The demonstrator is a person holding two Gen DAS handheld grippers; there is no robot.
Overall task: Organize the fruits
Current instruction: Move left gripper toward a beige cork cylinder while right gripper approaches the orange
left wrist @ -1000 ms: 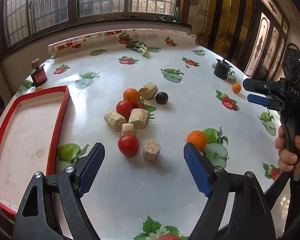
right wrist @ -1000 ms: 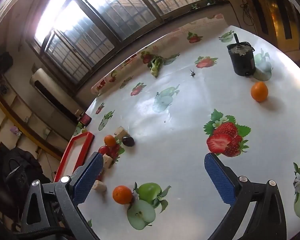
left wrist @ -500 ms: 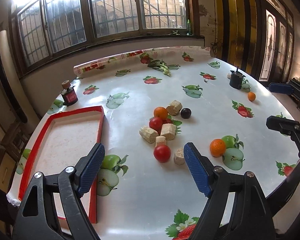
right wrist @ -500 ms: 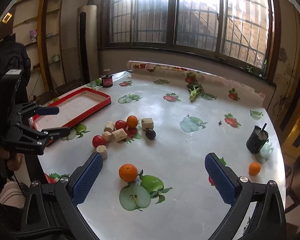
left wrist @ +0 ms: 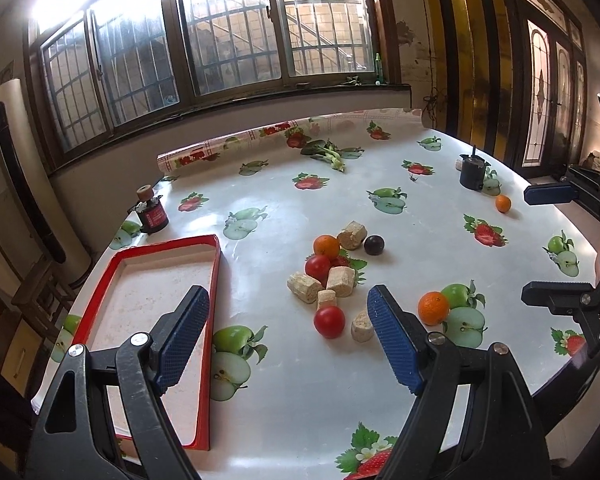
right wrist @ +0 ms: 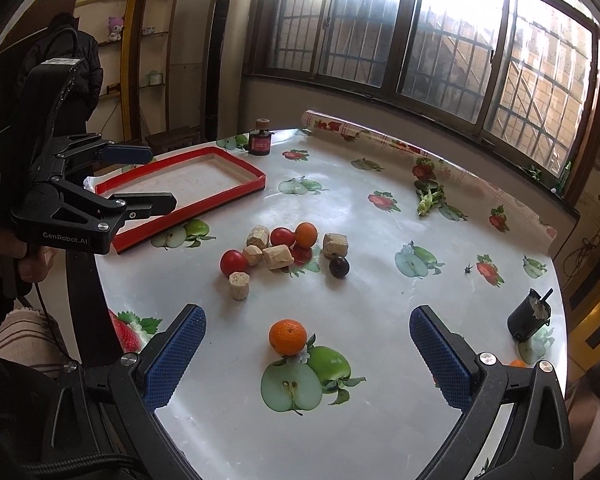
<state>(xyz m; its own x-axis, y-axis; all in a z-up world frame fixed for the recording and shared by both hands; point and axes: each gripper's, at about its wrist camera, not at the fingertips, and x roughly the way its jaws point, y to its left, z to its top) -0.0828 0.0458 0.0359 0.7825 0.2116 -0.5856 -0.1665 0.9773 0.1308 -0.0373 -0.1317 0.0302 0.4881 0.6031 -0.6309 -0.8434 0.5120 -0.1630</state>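
Left wrist: tongs (left wrist: 288, 340) agape, empty.

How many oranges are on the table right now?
3. One orange in the central cluster, beside a red tomato; one alone by the printed apple, nearest the right gripper; a small one near the black cup. None appears hidden.

My left hand-held gripper (left wrist: 288, 336) and right hand-held gripper (right wrist: 306, 354) both hover over the worktop's (left wrist: 300, 392) near edge, jaws spread wide, empty.
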